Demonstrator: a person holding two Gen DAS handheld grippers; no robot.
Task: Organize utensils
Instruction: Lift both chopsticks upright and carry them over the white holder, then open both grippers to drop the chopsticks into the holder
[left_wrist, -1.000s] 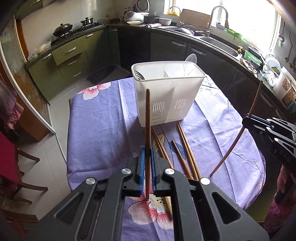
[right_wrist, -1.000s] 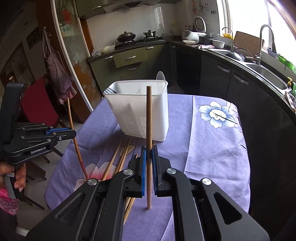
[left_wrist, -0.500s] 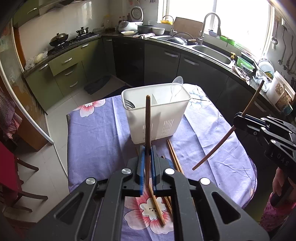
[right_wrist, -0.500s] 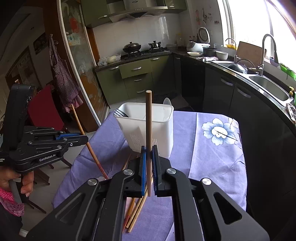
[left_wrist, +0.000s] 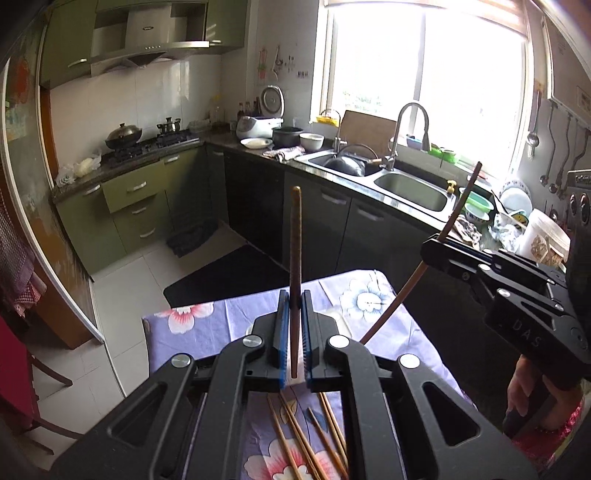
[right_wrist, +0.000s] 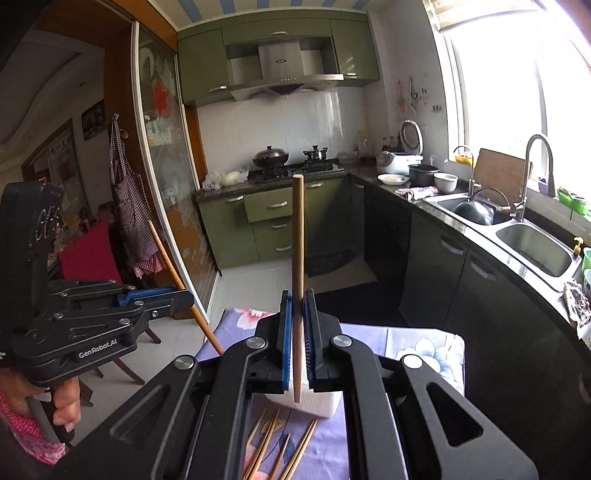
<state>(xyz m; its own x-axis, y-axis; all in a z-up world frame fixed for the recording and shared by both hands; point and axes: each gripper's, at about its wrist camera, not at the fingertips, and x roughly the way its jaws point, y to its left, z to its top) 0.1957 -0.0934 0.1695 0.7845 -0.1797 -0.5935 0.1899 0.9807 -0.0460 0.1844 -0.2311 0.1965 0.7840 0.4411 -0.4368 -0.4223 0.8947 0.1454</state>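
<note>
The left claw (left_wrist: 294, 332) is pinching one chopstick (left_wrist: 295, 258) upright between its blue pads, tip well above the tabletop (left_wrist: 207, 325). The right claw (right_wrist: 297, 339) is pressed onto a second chopstick (right_wrist: 297, 240), also standing near upright. Seen from the left claw's side, that second chopstick slants across open air above the tabletop's right edge. Both claws hang above the purple flowered cloth, with free air all round their sticks. Below them the white utensil holder (right_wrist: 317, 404) sits on the cloth, mostly hidden behind the right claw. Just in front of it, loose chopsticks (left_wrist: 306, 439) lie fanned out on the cloth. Beyond the far edge of the tabletop the floor (left_wrist: 129, 295) is open up to the dark cabinets and the sink (left_wrist: 413, 190).
</note>
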